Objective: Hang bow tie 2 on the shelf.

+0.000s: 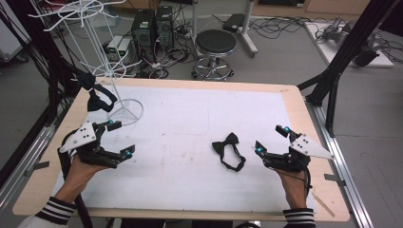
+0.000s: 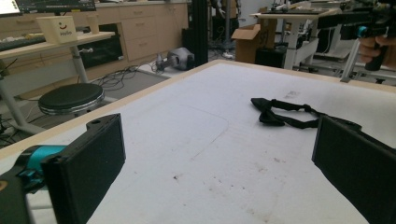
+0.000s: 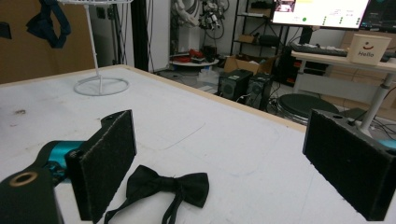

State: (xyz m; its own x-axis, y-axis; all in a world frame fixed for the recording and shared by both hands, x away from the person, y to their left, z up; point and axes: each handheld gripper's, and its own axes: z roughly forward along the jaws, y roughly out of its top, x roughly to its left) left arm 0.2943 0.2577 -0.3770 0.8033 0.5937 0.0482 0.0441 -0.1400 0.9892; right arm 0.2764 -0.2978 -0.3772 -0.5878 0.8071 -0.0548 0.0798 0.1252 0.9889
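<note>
High view: both of the person's forearms, in black-and-white striped cuffs, come in from the bottom edge, each hand gripping a black two-jaw gripper low over the worktop (image 1: pixel 190 114), a pale wooden table under a white mat. The left gripper (image 1: pixel 118 138) sits near the left edge of the mat, its grey three-cornered plate tilted up and its jaws wide apart, holding nothing. The right gripper (image 1: pixel 272 140) sits towards the right edge, pointing inward, jaws likewise spread and empty.

A black fabric bow tie (image 1: pixel 227 145) with a thin neck strap lies flat on the mat just beside the right gripper, on its inner side, touching neither jaw. In the right gripper view the bow tie (image 3: pixel 170 187) lies low between the two padded jaws, its strap running out of the bottom edge. In the left gripper view it (image 2: pixel 280 112) lies farther off, partly cut off by the right-hand jaw.

A white wire display stand (image 1: pixel 102 61) rises from a ring base at the far left corner of the mat; a second dark bow tie (image 1: pixel 95 92) hangs from one of its lower arms. The top of the stand is cropped by the frame, and how the hanging tie is hooked on is hard to make out.
</note>
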